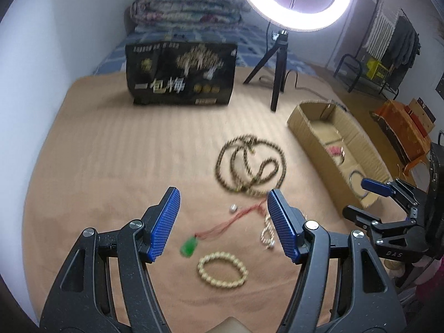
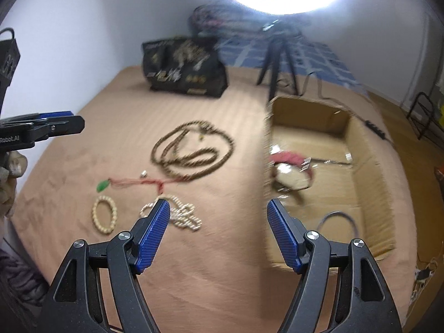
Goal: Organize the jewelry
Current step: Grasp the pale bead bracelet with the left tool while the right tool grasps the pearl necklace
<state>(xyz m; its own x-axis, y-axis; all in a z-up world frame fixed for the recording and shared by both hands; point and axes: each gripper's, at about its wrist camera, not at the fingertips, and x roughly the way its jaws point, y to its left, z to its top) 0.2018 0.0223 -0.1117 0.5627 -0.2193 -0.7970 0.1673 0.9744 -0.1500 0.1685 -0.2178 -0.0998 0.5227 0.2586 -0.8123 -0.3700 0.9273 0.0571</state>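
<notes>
Jewelry lies on a tan cloth (image 1: pixel 111 152). A long brown bead necklace (image 1: pixel 249 163) is coiled in the middle. A green pendant on a red cord (image 1: pixel 188 247), a cream bead bracelet (image 1: pixel 222 269), a small silver bead (image 1: pixel 233 208) and a pearl chain (image 1: pixel 266 233) lie nearer. My left gripper (image 1: pixel 222 216) is open and empty above the pendant and the cord. My right gripper (image 2: pixel 217 222) is open and empty, between the pearl chain (image 2: pixel 180 213) and the cardboard box (image 2: pixel 360 144). The box holds a red item (image 2: pixel 288 158) and a ring-shaped bangle (image 2: pixel 338 222).
A black printed bag (image 1: pixel 180 75) stands at the back of the cloth. A ring light on a black tripod (image 1: pixel 277 63) stands behind the box. Folded bedding (image 1: pixel 183 8) lies against the wall. A rack and boxes (image 1: pixel 388 63) stand at the far right.
</notes>
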